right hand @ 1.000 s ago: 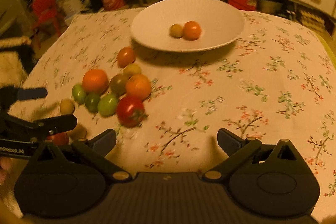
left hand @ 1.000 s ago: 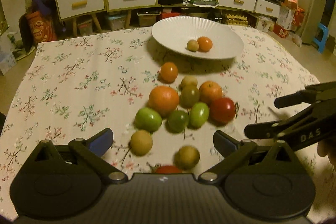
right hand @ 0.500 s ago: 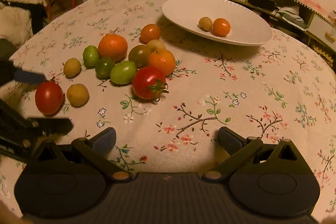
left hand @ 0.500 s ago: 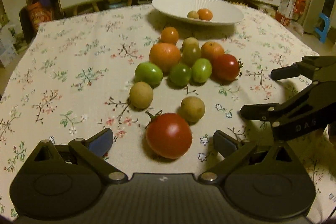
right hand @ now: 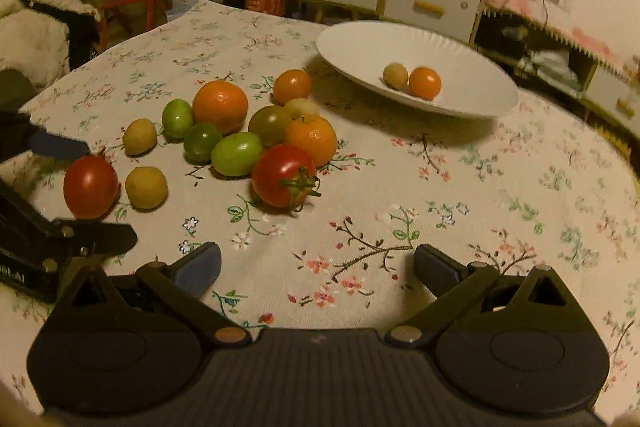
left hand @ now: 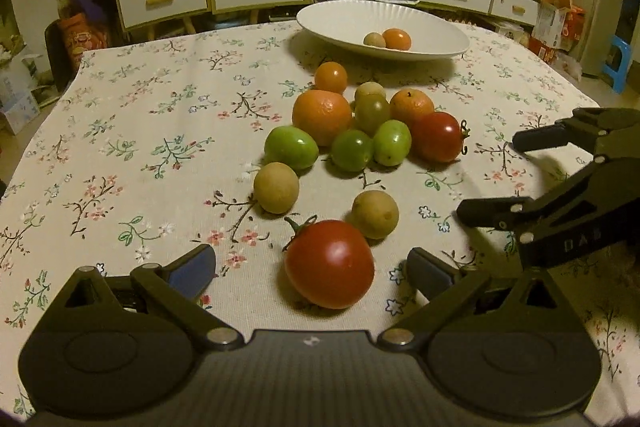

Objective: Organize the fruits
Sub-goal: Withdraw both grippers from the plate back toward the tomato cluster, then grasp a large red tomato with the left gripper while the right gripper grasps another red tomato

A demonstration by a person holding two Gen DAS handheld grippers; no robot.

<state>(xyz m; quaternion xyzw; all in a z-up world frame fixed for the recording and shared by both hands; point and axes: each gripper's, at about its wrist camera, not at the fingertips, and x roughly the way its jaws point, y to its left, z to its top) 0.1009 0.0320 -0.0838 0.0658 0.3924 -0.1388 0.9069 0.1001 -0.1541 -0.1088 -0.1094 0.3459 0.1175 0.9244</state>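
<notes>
Two fruits in the white plate (left hand: 440,45) so far, a small tan one and a small orange one, far side of the table. Lots more loose on the flowery cloth (left hand: 140,147), bunched in the middle: oranges, green ones, tan ones, red ones.

Left gripper (left hand: 310,269) spread wide, holding nothing, low over the cloth. Big red tomato (left hand: 330,263) right between its fingers, not touched yet. Right gripper (right hand: 316,269) spread wide too, holding nothing, only bare cloth in front, second red tomato (right hand: 285,175) a bit further on.

Best way, probably: slide in level, pinch the tomato at its fat middle, squeeze softly, lift straight up, keep clear of the tan fruit (left hand: 375,214) just beside.

Smooth, shiny, round tomato with a curly green stem. Likely soft and quick to roll. Tan ones dull. Oranges bumpy.
</notes>
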